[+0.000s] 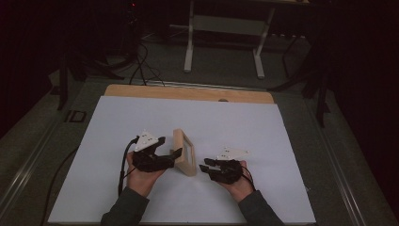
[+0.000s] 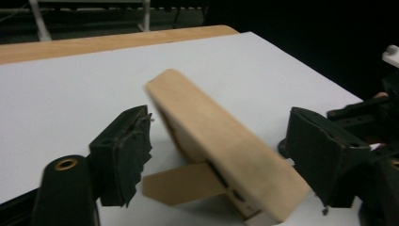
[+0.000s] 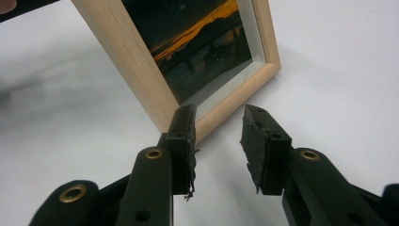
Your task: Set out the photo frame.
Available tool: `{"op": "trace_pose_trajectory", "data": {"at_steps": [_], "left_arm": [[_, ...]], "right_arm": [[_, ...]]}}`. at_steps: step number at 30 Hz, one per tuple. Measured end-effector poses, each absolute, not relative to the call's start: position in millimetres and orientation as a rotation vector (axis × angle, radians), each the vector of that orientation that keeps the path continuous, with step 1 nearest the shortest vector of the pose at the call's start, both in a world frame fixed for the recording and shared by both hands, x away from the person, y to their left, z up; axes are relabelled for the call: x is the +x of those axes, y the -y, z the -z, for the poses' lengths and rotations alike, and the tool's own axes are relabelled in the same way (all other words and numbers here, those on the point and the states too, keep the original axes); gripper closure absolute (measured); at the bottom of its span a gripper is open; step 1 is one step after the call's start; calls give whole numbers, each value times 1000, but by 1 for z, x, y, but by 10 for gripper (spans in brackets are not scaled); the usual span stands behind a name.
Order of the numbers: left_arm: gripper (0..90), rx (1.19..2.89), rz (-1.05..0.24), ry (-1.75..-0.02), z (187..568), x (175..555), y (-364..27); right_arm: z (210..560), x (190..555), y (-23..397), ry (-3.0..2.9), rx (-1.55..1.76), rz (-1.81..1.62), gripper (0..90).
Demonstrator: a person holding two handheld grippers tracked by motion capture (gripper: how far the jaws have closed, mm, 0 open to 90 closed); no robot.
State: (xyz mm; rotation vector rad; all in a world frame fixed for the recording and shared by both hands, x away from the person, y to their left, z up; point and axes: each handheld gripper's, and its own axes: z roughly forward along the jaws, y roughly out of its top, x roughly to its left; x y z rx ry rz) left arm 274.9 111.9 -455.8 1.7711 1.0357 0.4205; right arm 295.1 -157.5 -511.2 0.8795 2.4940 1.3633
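One frame [image 1: 184, 152], made of pale smooth wood, flat and four-cornered, standing up on its edge near the middle of the white sheet [image 1: 141, 117]. Leaning back on one thin brown prop [image 2: 186, 184] at the rear, seen in the left gripper view. Inside the wood, a glass front over a dark picture [image 3: 200, 44] with an orange streak, seen in the right gripper view. Two grippers, both black and hard, each with two jaws and rough, torn-looking pads [image 2: 134, 155]. Left gripper [image 1: 171, 146] right at the frame's back side, jaws wide apart, one on each side of the frame's wooden edge, with gaps showing, so not pressing on it. Right gripper [image 1: 205, 165] just beside the frame's front side, jaws partly apart with only white sheet between them, one tip close to the frame's lower corner; touching or not, cannot tell. Two white three-cornered plates, one on top of each gripper. Two hands in grey sleeves, coming in from the near edge. Sheet smooth and plain, square-cornered, lying on a wooden table [image 1: 188, 92] with a tan strip showing at the far edge. Lots of bare sheet beyond the frame and out to both sides. Dark floor past the table, with one pale stand [image 1: 223, 37] and some black cables [image 1: 141, 66].
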Motion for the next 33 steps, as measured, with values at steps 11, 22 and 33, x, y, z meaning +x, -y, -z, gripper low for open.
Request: {"op": "trace_pose_trajectory", "data": {"at_steps": [11, 22, 33], "left_arm": [[170, 1866, -472, -1048, 467, 278, -84], [243, 1896, -513, -1073, 470, 278, -80], [411, 1884, -535, -1093, 468, 279, -88]], "right_arm": [[509, 296, 162, -2479, 893, -1374, 643], [507, 296, 163, -2470, 884, -1370, 633], [506, 296, 164, -2463, 880, -1371, 627]]}}
